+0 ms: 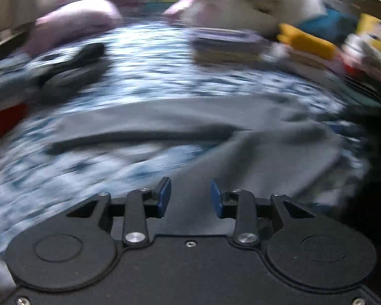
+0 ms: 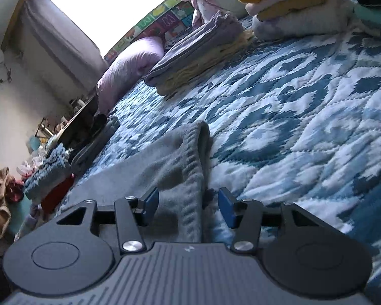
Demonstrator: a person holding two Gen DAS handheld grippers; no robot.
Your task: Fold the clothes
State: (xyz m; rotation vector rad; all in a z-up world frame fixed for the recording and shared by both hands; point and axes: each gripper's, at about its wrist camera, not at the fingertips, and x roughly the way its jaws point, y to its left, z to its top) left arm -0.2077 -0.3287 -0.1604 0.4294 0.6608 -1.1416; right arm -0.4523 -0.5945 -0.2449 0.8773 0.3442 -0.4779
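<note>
A grey garment (image 1: 216, 132) lies spread and rumpled on the blue-and-white quilt (image 1: 149, 58). The left wrist view is motion-blurred. My left gripper (image 1: 190, 198) is open, its blue pads apart just above the garment's near part. In the right wrist view the garment's ribbed grey hem (image 2: 190, 162) runs between the blue pads of my right gripper (image 2: 188, 207), which is open and straddles that edge low over the quilt (image 2: 304, 117).
Folded stacks sit at the far side: lilac and yellow pieces (image 2: 198, 48), and a yellow, pink and white pile (image 2: 292, 2). A lilac pillow (image 2: 129, 66) lies by the wall. Dark and blue folded clothes (image 2: 89, 147) line the left bed edge.
</note>
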